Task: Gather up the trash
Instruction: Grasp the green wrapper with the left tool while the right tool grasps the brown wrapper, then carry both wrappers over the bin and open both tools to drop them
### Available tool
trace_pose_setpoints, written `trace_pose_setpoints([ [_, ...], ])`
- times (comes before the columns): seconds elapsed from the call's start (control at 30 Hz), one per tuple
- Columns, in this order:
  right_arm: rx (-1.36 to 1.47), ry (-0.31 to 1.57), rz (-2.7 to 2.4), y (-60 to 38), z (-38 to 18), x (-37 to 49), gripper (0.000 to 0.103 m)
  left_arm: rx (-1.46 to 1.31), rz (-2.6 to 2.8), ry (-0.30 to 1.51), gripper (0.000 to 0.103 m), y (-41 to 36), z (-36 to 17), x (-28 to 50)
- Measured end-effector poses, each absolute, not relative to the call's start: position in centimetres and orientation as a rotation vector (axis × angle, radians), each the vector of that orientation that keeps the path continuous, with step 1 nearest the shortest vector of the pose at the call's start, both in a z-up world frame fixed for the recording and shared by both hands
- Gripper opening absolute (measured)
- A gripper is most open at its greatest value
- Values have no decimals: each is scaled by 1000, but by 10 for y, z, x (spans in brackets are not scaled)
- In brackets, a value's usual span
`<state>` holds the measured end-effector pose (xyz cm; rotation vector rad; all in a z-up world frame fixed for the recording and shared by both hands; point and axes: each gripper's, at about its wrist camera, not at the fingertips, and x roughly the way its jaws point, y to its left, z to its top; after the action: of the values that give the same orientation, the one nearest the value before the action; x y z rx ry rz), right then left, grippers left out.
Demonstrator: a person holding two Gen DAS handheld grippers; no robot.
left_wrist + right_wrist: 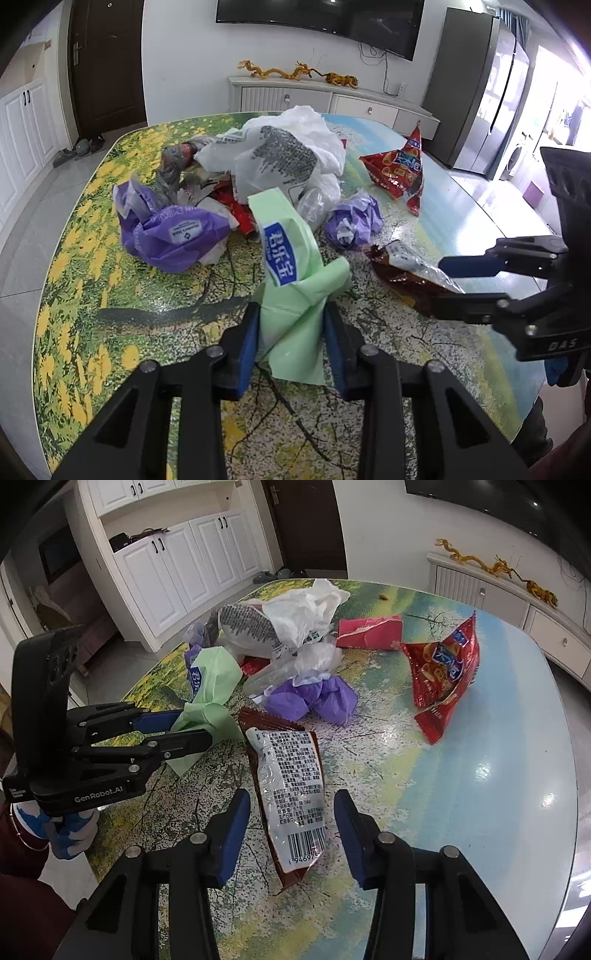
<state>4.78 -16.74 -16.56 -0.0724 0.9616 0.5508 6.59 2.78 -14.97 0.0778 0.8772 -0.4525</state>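
Pinching the light green plastic bag between its blue pads, your left gripper is holding it just above the table near the near edge. Behind it the trash pile is sitting toward the middle: a purple bag, a white printed bag, a small purple wad and a red snack bag toward the far right. Your right gripper is hovering with jaws spread on either side of the brown wrapper, which is lying flat near the table's right edge.
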Motion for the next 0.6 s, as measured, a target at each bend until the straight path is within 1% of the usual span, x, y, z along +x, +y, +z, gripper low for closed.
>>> trace_pose_setpoints([
  [0.03,-82,965,550,-166,-168,47,34,76,-448,875,29,28,-149,64],
  [0.07,-88,965,550,-165,-169,47,32,74,-443,873,29,29,-149,63],
  [0.1,-97,964,552,-164,-171,45,26,71,-436,867,28,30,-148,60],
  [0.17,-103,963,559,-165,-172,42,21,71,-425,847,27,29,-146,55],
  [0.23,-99,953,566,-168,-172,35,19,59,-422,830,26,28,-143,49],
  [0.47,-50,873,541,-195,-157,7,17,58,-419,751,26,19,-121,29],
  [0.6,-3,827,452,-228,-143,-1,17,97,-466,704,26,-6,-101,27],
])
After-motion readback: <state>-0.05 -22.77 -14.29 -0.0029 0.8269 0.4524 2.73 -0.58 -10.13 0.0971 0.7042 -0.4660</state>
